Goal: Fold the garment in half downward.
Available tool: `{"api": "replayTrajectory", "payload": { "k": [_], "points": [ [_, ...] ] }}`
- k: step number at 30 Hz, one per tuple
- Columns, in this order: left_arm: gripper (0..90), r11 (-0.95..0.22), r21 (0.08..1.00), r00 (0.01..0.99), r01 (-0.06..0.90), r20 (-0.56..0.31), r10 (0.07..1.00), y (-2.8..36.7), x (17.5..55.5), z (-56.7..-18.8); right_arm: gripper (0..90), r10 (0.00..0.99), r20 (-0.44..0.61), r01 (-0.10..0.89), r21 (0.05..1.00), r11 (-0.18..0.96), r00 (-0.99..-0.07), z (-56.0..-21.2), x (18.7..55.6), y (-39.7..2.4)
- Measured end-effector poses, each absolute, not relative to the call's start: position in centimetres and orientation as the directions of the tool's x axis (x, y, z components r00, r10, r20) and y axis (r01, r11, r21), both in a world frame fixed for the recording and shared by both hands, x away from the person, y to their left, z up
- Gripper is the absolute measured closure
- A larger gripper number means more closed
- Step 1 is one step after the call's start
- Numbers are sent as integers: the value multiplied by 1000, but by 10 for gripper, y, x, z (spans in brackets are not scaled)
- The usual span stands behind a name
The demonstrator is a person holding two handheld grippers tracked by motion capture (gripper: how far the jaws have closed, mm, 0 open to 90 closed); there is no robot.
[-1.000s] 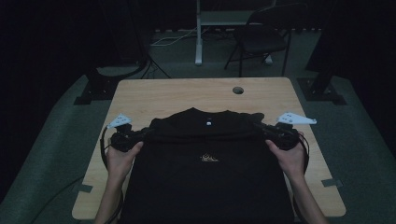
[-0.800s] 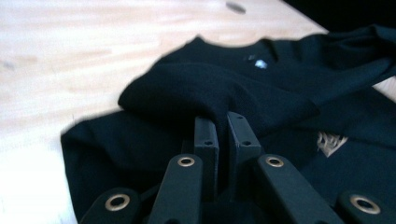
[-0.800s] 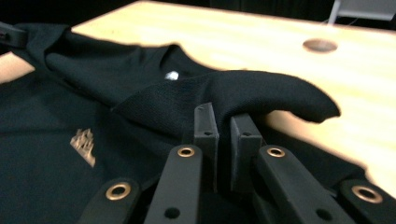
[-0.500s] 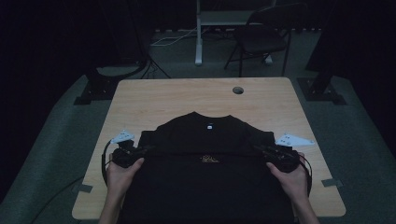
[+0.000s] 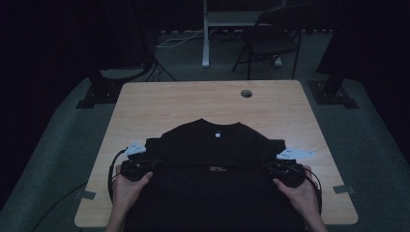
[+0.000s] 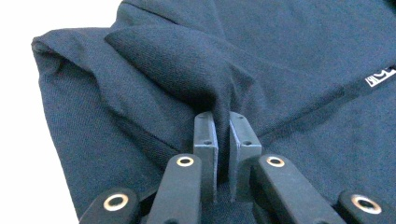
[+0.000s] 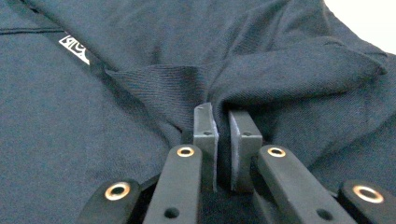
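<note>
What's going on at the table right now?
Both grippers, left gripper and right gripper, shut on the black shirt. Fabric pinched at each side. Nothing in the way.

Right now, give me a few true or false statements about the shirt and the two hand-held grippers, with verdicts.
1. The left hand-held gripper is shut on a fold of the dark shirt. True.
2. The right hand-held gripper stands open above bare table. False: it pinches shirt fabric.
3. The shirt lies on a wooden table. True.
4. The shirt is bright red. False: it is dark, nearly black.
5. A folding chair stands beyond the table. True.
</note>
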State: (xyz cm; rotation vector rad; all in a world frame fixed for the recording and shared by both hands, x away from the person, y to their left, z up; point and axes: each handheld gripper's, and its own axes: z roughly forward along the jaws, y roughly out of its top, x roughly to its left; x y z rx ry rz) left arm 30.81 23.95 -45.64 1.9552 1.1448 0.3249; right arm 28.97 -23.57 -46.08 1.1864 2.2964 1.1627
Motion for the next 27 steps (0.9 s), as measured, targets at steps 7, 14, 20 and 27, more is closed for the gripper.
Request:
{"api": "replayTrajectory", "payload": {
  "k": [7, 14, 20, 27],
  "points": [
    [840, -251, 764, 560, 594, -169, 811, 239, 312, -457, 831, 790, 116, 560, 767, 314, -602, -461, 295, -236],
    [834, -252, 769, 562, 588, -165, 810, 237, 324, -457, 829, 800, 134, 584, 754, 300, -584, -459, 304, -236],
    [824, -245, 770, 558, 589, -168, 812, 234, 338, -457, 828, 807, 128, 592, 746, 305, -577, -457, 316, -236],
    [824, -241, 762, 540, 601, -165, 826, 228, 357, -455, 826, 820, 116, 602, 737, 307, -561, -455, 336, -236]
  ]
}}
